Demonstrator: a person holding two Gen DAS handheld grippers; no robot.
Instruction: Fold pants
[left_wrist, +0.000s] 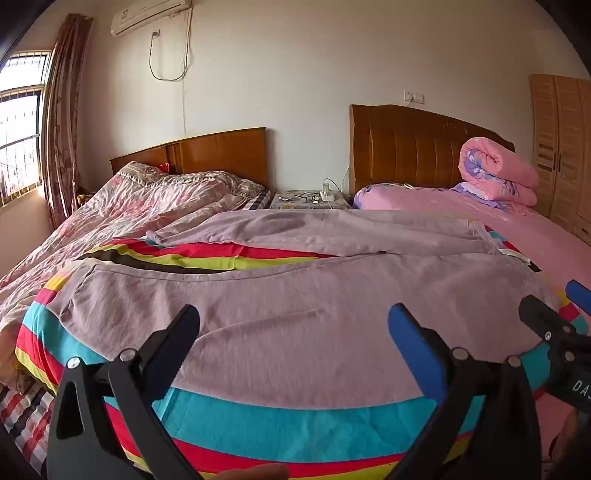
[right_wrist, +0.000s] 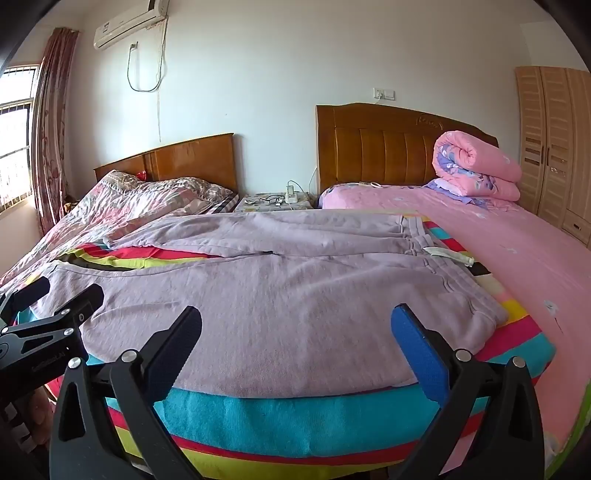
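1. The lilac sweatpants (left_wrist: 280, 317) lie spread flat across a striped blanket (left_wrist: 258, 421) on the bed, waistband at the right, legs running left, one leg near and one far.
2. The left gripper (left_wrist: 293, 325) and the right gripper (right_wrist: 295, 325) both hover over the near leg with fingers wide apart and nothing between them.
3. Risk: pinching blanket along with fabric would likely drag the blanket into the fold.
4. Risk: uneven grips could twist the leg and wrinkle the fold.
5. The right wrist view shows the waistband and white drawstring (right_wrist: 448, 255) clearly; the left wrist view shows more of the near leg's cuff end.
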